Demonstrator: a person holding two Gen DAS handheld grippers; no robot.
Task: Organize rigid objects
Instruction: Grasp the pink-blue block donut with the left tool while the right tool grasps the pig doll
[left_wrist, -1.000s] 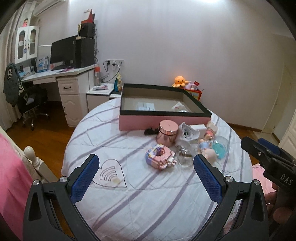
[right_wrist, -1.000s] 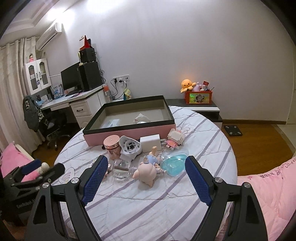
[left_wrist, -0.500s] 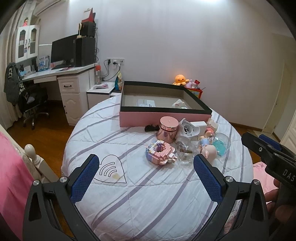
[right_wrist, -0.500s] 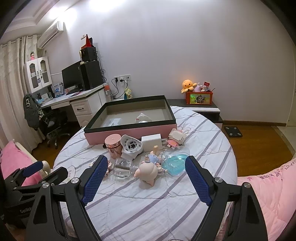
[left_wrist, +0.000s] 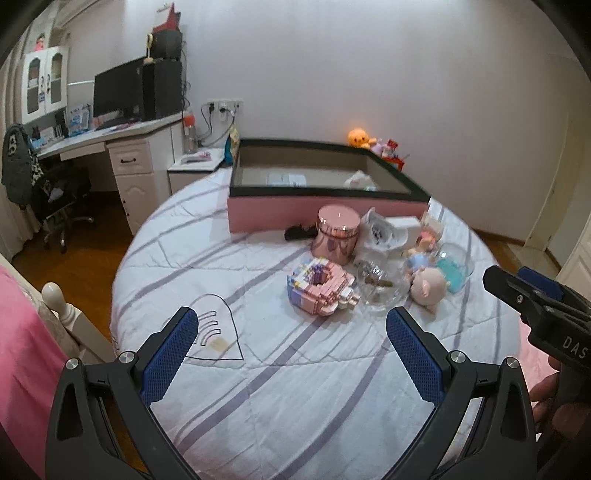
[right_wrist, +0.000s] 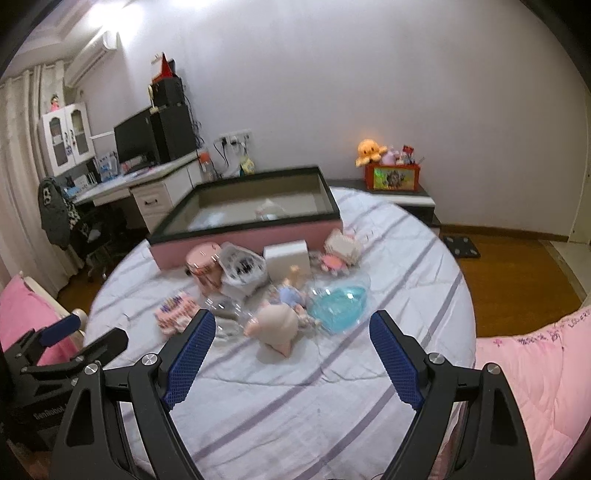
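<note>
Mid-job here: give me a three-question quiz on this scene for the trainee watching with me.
1. True or false: the left gripper is shut on the pink block model.
2. What lies nearest the right gripper: A) the white cube B) the pink-headed doll C) the rose-gold tin?
3. Fill in: the pink box with the dark rim stands ____ the toy cluster.

Key: 1 false, both grippers open and empty; 2 B; 3 behind.

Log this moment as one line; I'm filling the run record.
phase: approach | left gripper: open, empty | right gripper: open, empty | toys: loose on bed before pink box | nearest right: pig figure
</note>
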